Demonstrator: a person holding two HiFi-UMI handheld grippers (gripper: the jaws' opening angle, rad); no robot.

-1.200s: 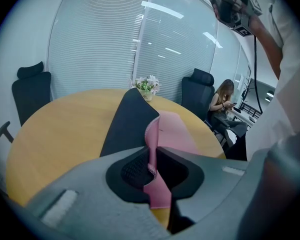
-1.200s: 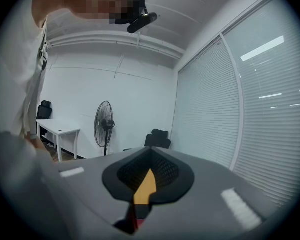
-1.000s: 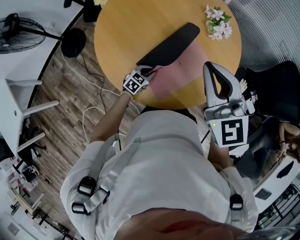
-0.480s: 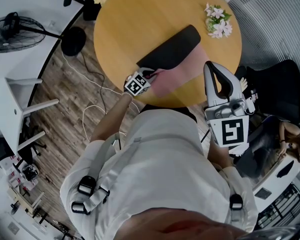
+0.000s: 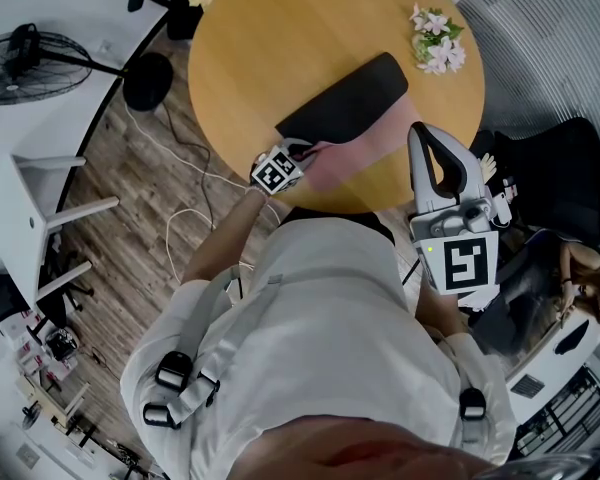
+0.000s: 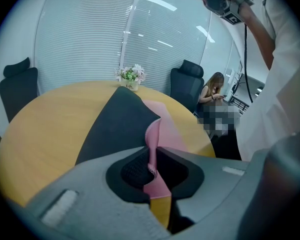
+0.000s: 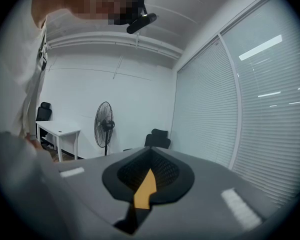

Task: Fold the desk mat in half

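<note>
Desk mat [image 6: 117,129] is pinched by its pink edge in the left gripper [image 6: 152,156], right at the near side of the round table [image 5: 280,48]. The jaws are closed tight on that thin edge. The mat lies slanted across the table. It shows pink next to the grip and black farther away.

Here is what I think could go wrong. The grip is on only a tiny bit of the edge, so a fast tug may pull the mat out. Only one spot is held, so the fold may come out crooked and the edges may not line up. The floppy mat may also bunch up in the middle. If it slides too far, it could bump the flowers [image 5: 435,43] on the far side. The right gripper [image 5: 425,138] is up in the air just off the table. Its jaws are together with nothing in them, so it is not pressing the mat down.

Counting from near to far, I see two grippers, one mat, one table and one bunch of flowers. Past the table are two black chairs [image 6: 17,86] and one person [image 6: 211,90] sitting. One fan [image 5: 25,68] stands on the floor.
</note>
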